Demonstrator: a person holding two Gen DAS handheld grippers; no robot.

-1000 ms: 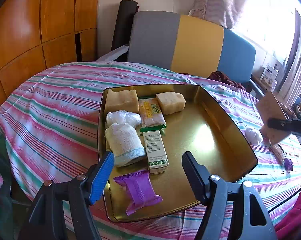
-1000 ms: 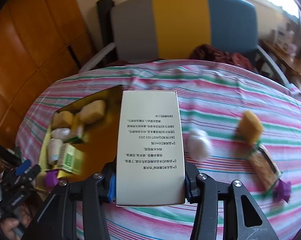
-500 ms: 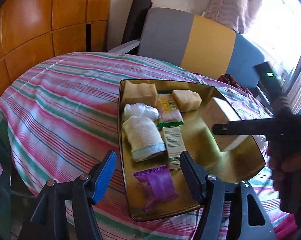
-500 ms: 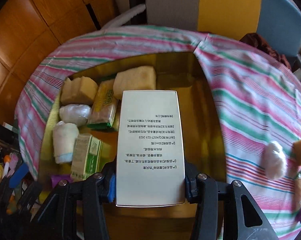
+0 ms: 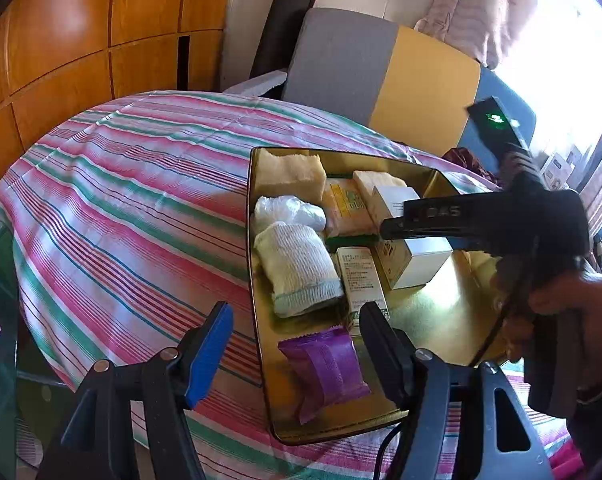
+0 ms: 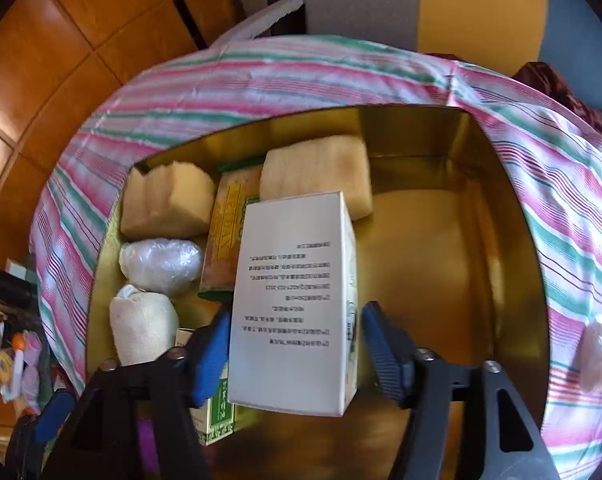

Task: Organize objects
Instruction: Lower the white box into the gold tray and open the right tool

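The gold tray (image 6: 481, 280) fills the middle of the right wrist view on the striped surface (image 5: 121, 200), its left half packed and its right half bare. The white box (image 6: 297, 304) stands in it at the lower centre, beside the yellow packet (image 6: 225, 236) and in front of a sponge block (image 6: 317, 176). The right gripper (image 6: 297, 344) has just been opening: a gap shows at the right pad, and whether the left pad touches the box I cannot tell. The box looks tilted, so it may tip onto the green carton (image 6: 217, 412) at lower left, or a rising pad could drag it along. The left gripper (image 5: 297, 348), at the bottom of its view, hangs half open and empty over the tray's near edge above the purple sachet (image 5: 325, 364); lowered carelessly, it could knock the rim. A white bundle (image 6: 597, 356) at the right edge lies outside.
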